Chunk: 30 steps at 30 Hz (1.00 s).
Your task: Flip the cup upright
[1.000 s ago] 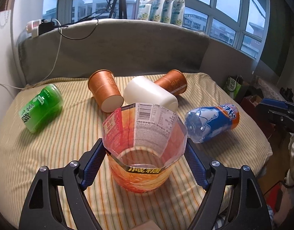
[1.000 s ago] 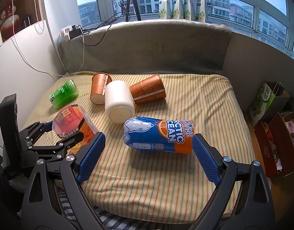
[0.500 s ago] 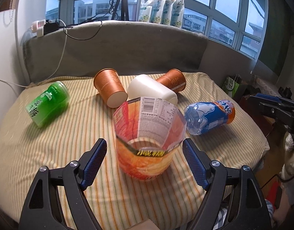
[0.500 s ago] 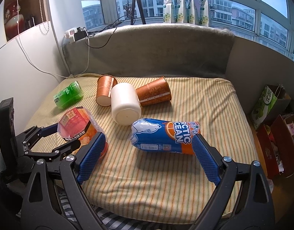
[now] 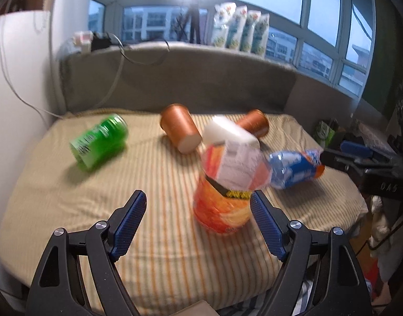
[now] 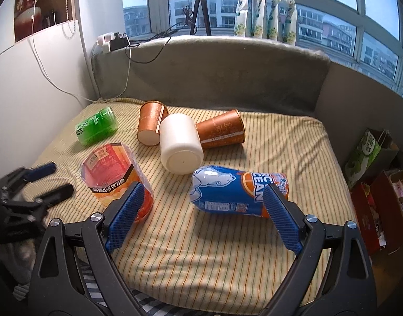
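An orange clear plastic cup (image 5: 227, 184) stands upright, mouth up, on the striped bed; it also shows in the right wrist view (image 6: 114, 173). My left gripper (image 5: 199, 216) is open and empty, drawn back, the cup just inside its right finger. My right gripper (image 6: 201, 210) is open and empty, hovering before a blue cup (image 6: 235, 192) lying on its side. A white cup (image 6: 180, 142), two copper cups (image 6: 150, 123) (image 6: 222, 130) and a green cup (image 6: 96, 126) lie on their sides.
A grey padded headboard (image 6: 214, 71) backs the bed, with cables and a power strip (image 6: 109, 42) on top. A white wall is at left. Bags and boxes (image 6: 372, 158) sit on the floor at right. The bed's front edge is near both grippers.
My left gripper let go of the orange cup, opened wide and pulled back to the left. The cup now stands free on the bed. My right gripper stayed open, shifting little.
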{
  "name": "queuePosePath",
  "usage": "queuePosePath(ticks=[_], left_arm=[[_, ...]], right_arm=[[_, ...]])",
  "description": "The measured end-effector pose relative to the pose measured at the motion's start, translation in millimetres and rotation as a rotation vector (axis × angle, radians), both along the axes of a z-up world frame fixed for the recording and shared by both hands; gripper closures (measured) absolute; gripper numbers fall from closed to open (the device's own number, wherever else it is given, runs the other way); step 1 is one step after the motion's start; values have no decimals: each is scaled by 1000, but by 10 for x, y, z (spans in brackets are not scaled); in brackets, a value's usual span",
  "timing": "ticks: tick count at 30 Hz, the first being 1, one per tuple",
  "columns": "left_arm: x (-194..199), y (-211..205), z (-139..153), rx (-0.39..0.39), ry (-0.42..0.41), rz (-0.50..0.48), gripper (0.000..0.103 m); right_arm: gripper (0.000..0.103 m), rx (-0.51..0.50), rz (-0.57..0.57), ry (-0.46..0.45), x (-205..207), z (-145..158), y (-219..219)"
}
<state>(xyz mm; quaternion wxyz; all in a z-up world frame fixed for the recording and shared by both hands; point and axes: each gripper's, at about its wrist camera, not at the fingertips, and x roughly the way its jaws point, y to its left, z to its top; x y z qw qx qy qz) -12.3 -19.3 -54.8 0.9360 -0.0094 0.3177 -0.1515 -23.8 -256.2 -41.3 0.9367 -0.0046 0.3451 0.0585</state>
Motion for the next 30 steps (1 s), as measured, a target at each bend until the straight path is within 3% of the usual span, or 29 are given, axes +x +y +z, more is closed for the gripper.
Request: queuePosePath(ticks=[12, 17, 23, 30], left_arm=[[-87, 53, 294, 17, -209, 115, 22], [-89, 105, 368, -8, -246, 150, 20], [-110, 130, 402, -4, -278, 177, 15], [-133, 114, 397, 0, -281, 178, 13]], right_arm=[[9, 2, -74, -105, -155, 10, -87], [0, 18, -119, -171, -262, 81, -159], [0, 10, -162, -233, -345, 134, -188], [0, -5, -175, -244, -371, 112, -181]])
